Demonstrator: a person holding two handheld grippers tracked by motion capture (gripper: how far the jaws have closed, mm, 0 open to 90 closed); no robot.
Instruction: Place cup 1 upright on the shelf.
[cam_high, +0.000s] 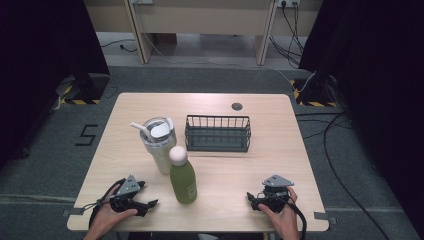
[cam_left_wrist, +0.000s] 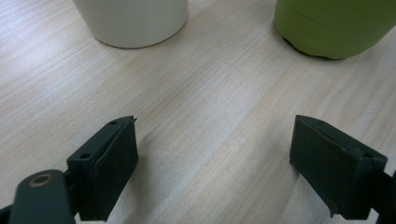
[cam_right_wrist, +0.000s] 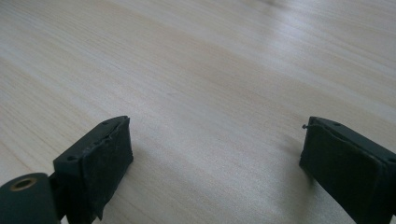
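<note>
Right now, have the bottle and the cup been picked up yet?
Not yet. The green bottle and the cream tumbler stand upright on the table, and the wire basket looks empty. The left hand-held gripper and the right hand-held gripper rest open near the front edge, holding nothing. All the handling looks left.

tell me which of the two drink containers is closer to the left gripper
The green bottle with the white cap; it stands just right of the left gripper, while the cream tumbler with the straw stands farther back.

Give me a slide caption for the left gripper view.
Open left gripper low over the table, facing a white tumbler and green bottle.
</note>
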